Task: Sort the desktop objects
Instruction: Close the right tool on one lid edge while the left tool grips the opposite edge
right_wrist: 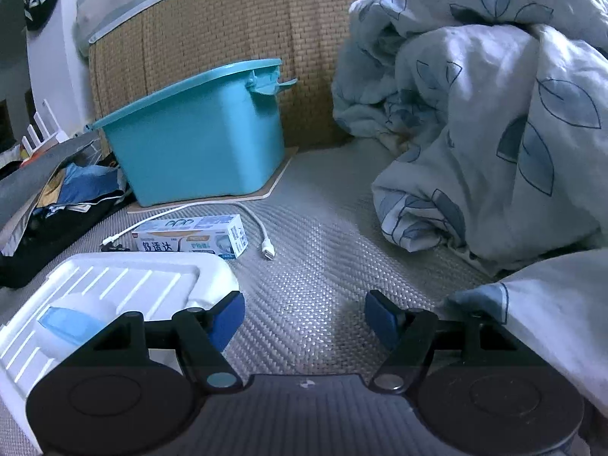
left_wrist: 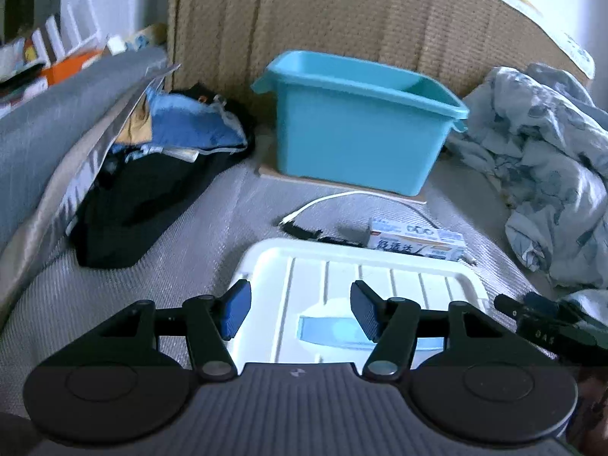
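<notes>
Toothpaste box [right_wrist: 190,236] lies beyond white lid [right_wrist: 114,288] — both tools [left_wrist: 300,313] [right_wrist: 304,317] wide, empty.

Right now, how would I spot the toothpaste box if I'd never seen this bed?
Find the big teal plastic bin against the woven headboard. Just in front of it, on the grey mat, a white charging cable loops around a small long carton. That carton is the toothpaste box: the only printed box, with blue lettering.
</notes>
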The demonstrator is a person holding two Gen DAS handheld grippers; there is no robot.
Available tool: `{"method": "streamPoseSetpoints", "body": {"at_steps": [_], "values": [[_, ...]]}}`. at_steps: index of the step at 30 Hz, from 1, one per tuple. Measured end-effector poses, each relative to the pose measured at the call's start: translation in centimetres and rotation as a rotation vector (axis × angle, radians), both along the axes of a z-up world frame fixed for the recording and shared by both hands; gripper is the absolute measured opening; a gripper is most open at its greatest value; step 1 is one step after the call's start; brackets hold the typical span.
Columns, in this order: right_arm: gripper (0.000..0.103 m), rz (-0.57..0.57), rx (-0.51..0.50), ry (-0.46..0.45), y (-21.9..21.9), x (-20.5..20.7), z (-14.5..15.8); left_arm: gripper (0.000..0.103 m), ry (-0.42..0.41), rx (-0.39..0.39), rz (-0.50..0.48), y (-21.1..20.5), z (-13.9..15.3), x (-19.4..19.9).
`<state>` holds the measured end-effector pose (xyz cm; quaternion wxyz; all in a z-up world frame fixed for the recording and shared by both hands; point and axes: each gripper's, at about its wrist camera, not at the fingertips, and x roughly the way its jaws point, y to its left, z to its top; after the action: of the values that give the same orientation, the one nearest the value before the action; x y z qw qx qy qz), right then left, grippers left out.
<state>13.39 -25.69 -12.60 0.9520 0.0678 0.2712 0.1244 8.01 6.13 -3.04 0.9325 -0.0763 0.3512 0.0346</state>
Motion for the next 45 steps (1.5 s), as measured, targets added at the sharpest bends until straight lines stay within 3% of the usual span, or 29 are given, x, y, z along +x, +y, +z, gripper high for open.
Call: {"method": "streamPoseSetpoints", "body": {"at_steps": [6, 10, 12, 14, 17, 18, 23, 28, 33, 38, 45], "values": [[0.075, -0.002, -0.025, 0.006, 0.3, 0.3, -0.3, 0.062, 0.056, -0.094, 0.023, 2.5, -0.6, 1.1], [0.076, 0.0, -0.024, 0.016, 0.3, 0.5, -0.4, 0.062, 0.104, -0.087, 0.02, 3.4, -0.7, 2.9], [0.078, 0.003, -0.031, 0.02, 0.4, 0.5, -0.4, 0.062, 0.076, -0.05, -0.011, 3.5, 0.4, 3.4], [0.079, 0.005, -0.041, 0.026, 0.6, 0.6, -0.3, 0.07, 0.048, 0.013, -0.051, 3.5, 1.5, 4.0], [0.08, 0.004, -0.071, 0.038, 1.1, 0.8, -0.2, 0.071, 0.046, 0.131, -0.088, 3.4, 1.1, 5.2], [0.08, 0.003, -0.082, 0.044, 1.3, 0.8, -0.1, 0.071, 0.062, 0.128, -0.08, 3.8, 0.5, 5.6], [0.083, 0.009, -0.112, 0.077, 1.8, 0.9, 0.4, 0.071, 0.203, -0.019, -0.037, 6.9, -2.9, 7.1], [0.083, 0.01, -0.099, 0.081, 1.5, 0.1, 0.6, 0.071, 0.188, -0.186, -0.037, 8.1, -2.7, 6.8], [0.083, 0.011, -0.031, 0.098, 1.7, -0.5, 2.3, 0.071, 0.246, -0.091, -0.077, 6.5, -3.7, 7.3], [0.083, 0.063, 0.042, 0.079, 2.8, -1.6, 4.3, 0.069, 0.256, -0.129, -0.009, 7.5, -4.0, 7.5], [0.08, 0.077, 0.146, 0.215, 2.8, -0.6, 3.1, 0.068, 0.29, -0.152, 0.001, 7.8, -4.7, 7.7]]}}
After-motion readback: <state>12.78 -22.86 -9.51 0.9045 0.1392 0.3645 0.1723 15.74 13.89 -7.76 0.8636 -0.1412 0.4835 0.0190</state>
